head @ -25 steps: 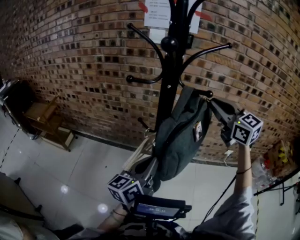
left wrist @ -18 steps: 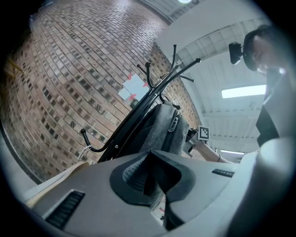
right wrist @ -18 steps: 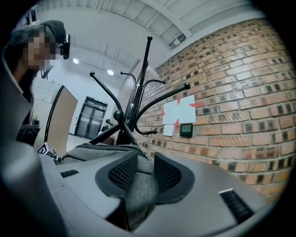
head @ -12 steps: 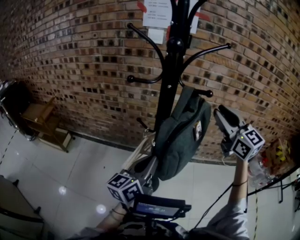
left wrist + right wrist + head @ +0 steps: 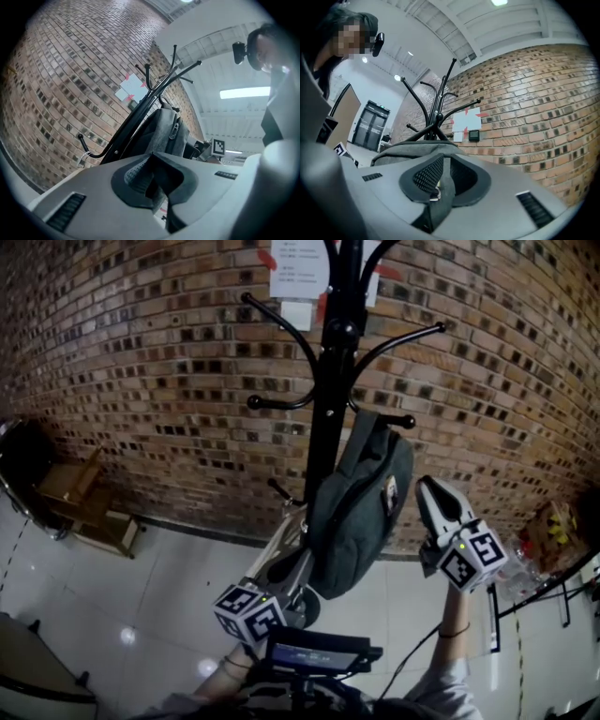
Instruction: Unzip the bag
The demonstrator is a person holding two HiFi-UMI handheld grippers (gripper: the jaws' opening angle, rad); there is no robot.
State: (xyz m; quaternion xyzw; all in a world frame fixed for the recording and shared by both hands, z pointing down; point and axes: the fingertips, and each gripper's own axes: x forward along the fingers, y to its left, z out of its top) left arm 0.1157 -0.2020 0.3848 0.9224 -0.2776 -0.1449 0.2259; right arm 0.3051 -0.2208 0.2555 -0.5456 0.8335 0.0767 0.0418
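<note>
The bag (image 5: 361, 507) hangs at frame centre from a hook (image 5: 398, 420) of the coat stand (image 5: 328, 427), and both tongs are pressed together on it. The left tongs (image 5: 296, 566), at lower centre under the bag, pinch a fold of grey cloth at its bottom end. The right tongs (image 5: 427, 487), just right of the bag, pinch what looks like a grey pull tab (image 5: 437, 201) with a small glint of metal beside it. To do this well, I judge the left should draw the bottom taut downward while the right leads the tab steadily along the zip's own line, not away from the cloth, so the slider does not bind and the bag does not lift off its hook. The bag is soft, matt, felt-like cloth, a slack teardrop. The stand is smooth black metal with curved, ball-tipped arms. The pads (image 5: 427, 177) are dark and finely meshed, and behind stands a rough brick wall (image 5: 141, 371).
</note>
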